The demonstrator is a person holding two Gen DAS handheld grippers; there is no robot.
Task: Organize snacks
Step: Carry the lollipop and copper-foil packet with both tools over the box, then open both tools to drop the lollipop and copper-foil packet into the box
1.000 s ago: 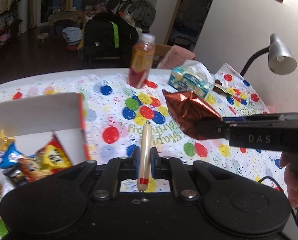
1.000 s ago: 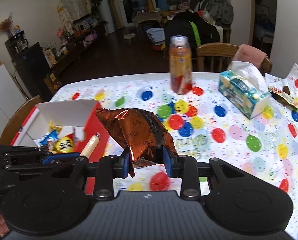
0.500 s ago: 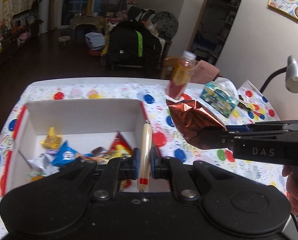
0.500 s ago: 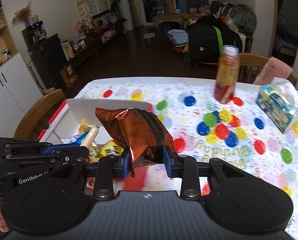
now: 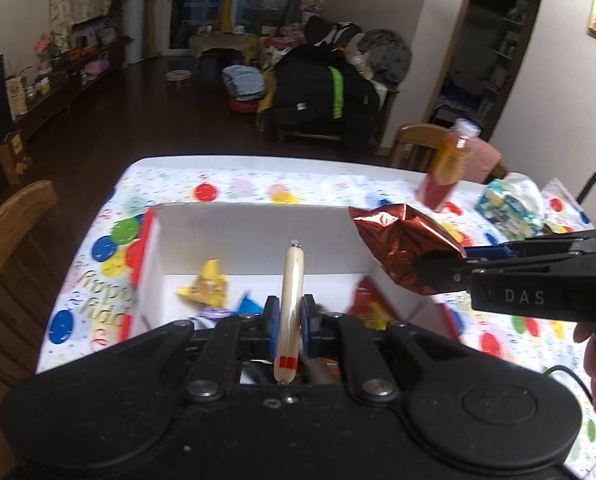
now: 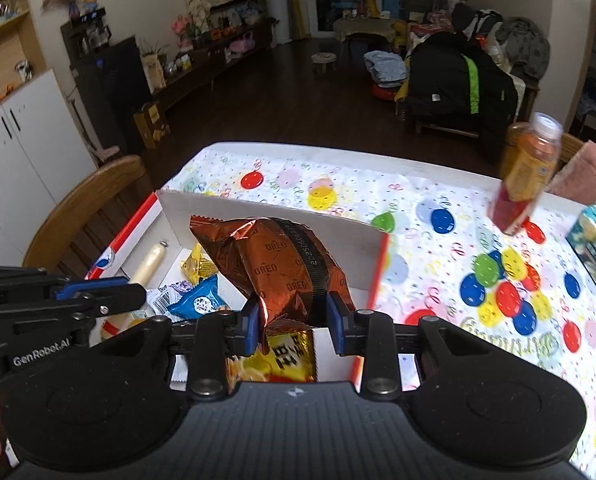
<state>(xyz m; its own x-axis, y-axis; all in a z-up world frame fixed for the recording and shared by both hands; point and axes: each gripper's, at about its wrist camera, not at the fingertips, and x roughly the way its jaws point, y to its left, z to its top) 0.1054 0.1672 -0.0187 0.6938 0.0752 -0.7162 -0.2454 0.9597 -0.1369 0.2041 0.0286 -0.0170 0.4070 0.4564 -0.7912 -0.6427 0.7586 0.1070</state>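
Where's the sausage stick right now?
The sausage stick is clamped upright in the left gripper, over the white snack box; the Oreo bag hangs just to its right.

A drink bottle (image 6: 527, 174) and a tissue pack (image 5: 507, 208) stand on the tabletop (image 6: 437, 248), which has a balloon-print cloth. A wooden chair (image 6: 82, 216) is beside it, and a black bag (image 5: 325, 96) behind.

Right hand-held gripper (image 6: 290, 317) clamps Oreo bag (image 6: 282, 264) above white box (image 6: 266, 216).
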